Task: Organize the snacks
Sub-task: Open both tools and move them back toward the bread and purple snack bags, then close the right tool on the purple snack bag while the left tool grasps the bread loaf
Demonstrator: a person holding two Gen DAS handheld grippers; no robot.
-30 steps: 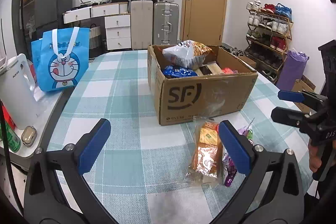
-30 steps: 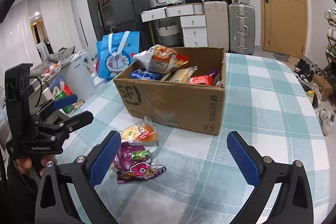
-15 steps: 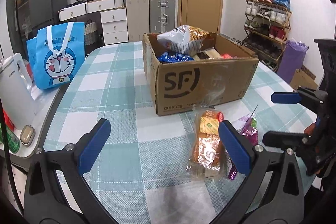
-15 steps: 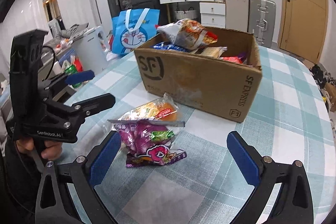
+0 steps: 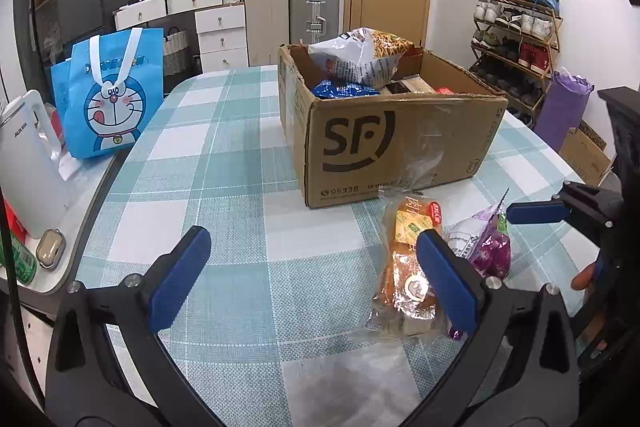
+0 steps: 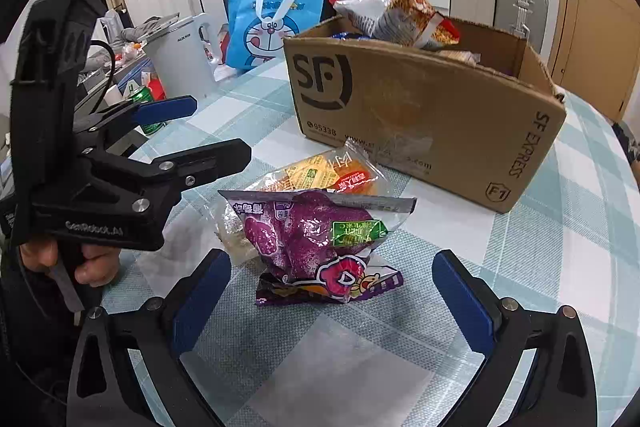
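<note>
the right gripper [image 6: 332, 291] hovers low over the checked table [image 6: 540, 247] with its blue pads spread wide and nothing between them. straight ahead of it, just beyond the pad tips and roughly centred in the gap, lies the purple snack packet [image 6: 316, 239]; behind that, touching or overlapping it, sits the clear orange bread bag [image 6: 324, 175], and farther ahead stands the open cardboard box [image 6: 420, 119], already holding several snacks.

the left gripper [image 5: 312, 275] is likewise spread apart and empty; from its view the bread bag [image 5: 408, 267] lies just past its right-hand pad, the purple packet [image 5: 486, 247] beyond that, the box [image 5: 392, 143] ahead and to the right.

both packets look light, soft and crinkly, with slick film that will likely slip or crush (the bread especially). my judgement: take the purple packet across its plump middle rather than the flat sealed edge, closing gently, since a hard squeeze could burst the film or flatten what is inside.
</note>
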